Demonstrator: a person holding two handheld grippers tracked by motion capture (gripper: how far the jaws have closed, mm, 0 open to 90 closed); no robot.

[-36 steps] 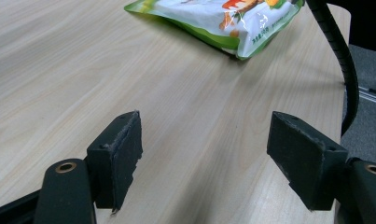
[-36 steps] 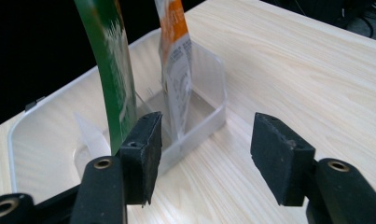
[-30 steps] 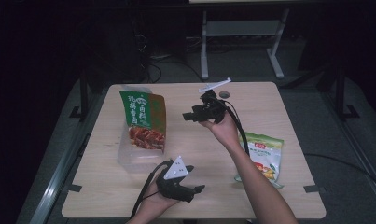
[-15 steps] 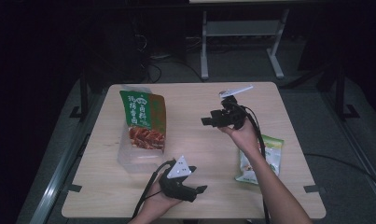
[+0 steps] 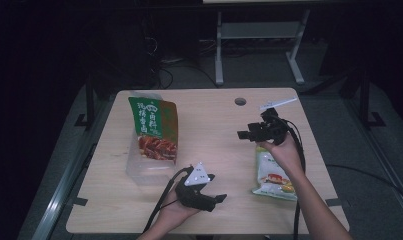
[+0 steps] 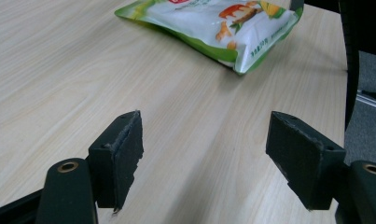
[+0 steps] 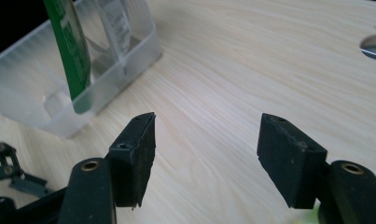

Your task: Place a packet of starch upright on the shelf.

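Since a second ago, my right hand-held gripper (image 5: 245, 134) has swung out over the snack bag (image 5: 272, 176) on the worktop (image 5: 214, 125), jaws apart, just opening wider, nothing between them. My left hand-held gripper (image 5: 214, 192) rests near me, jaws wide, empty. Grab too steeply and I reckon the slick bag could slide away.
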